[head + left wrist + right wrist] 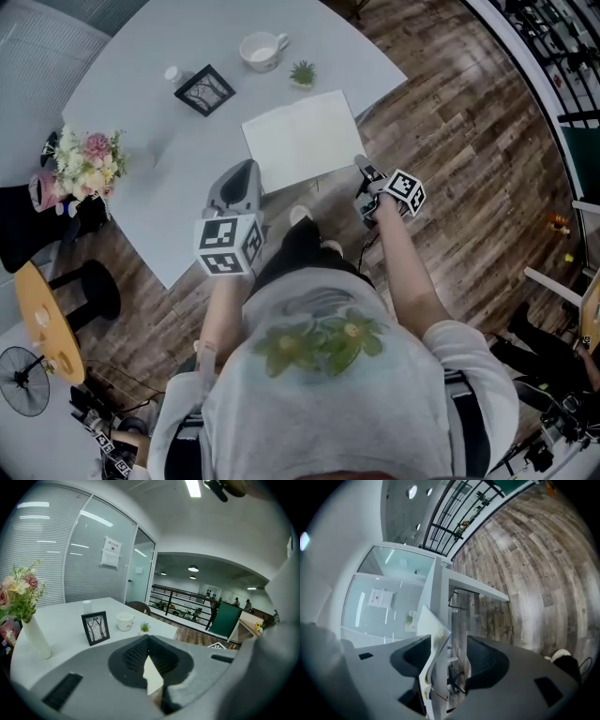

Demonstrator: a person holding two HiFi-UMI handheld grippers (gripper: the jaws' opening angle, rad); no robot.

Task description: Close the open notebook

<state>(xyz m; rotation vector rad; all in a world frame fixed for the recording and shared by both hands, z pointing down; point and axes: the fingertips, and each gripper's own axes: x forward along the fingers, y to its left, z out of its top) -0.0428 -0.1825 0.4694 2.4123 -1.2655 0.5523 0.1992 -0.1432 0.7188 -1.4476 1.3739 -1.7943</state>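
The open notebook (302,141) lies flat on the white table (141,131), blank pages up, close to the near edge. My right gripper (361,169) is at the notebook's near right corner. In the right gripper view, the notebook's edge (432,630) stands between the jaws of the right gripper (445,653). It leans on the left pad (412,653), well apart from the other pad, so this gripper is open. My left gripper (244,172) hovers at the table edge by the notebook's near left corner. Its jaws (152,667) are together, with only a thin slit showing white.
Beyond the notebook stand a black picture frame (204,90), a white cup (262,50) and a small potted plant (302,73). A vase of flowers (86,161) sits at the table's left edge. A stool (89,281) and a fan (23,380) stand on the wooden floor to the left.
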